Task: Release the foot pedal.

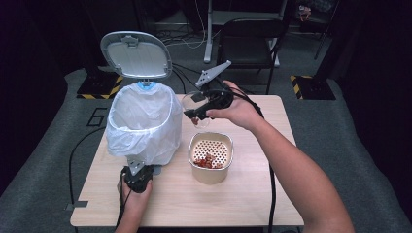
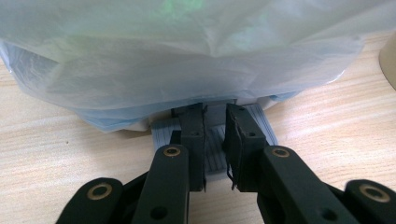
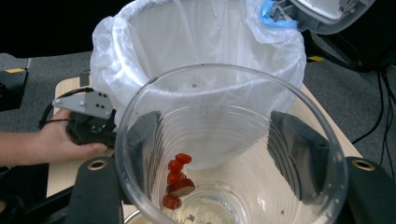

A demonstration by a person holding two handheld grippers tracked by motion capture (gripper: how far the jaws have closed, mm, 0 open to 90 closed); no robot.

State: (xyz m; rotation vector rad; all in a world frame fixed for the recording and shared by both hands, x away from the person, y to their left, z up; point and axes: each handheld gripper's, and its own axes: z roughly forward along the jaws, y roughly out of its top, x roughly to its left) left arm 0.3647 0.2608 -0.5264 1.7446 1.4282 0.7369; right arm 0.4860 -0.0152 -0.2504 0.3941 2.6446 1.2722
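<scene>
A pedal bin lined with a white bag [image 1: 143, 121] stands at the table's left, its grey lid [image 1: 136, 53] raised. My left gripper [image 1: 138, 175] rests on the grey pedal [image 2: 262, 122] at the bin's foot, jaws nearly together with nothing between them [image 2: 215, 112]. My right gripper [image 1: 194, 114] is shut on a clear plastic cup [image 1: 194, 103], tilted toward the bin beside the bag's rim [image 3: 201, 37]. In the right gripper view the cup [image 3: 224, 93] holds a few red bits [image 3: 176, 179] stuck to its wall, between my jaws [image 3: 219, 140].
A beige container [image 1: 210, 174] with a perforated insert and red bits [image 1: 209, 162] sits mid-table below the cup. Cables trail over the table and floor. A black chair [image 1: 252, 39] stands behind the table's far edge.
</scene>
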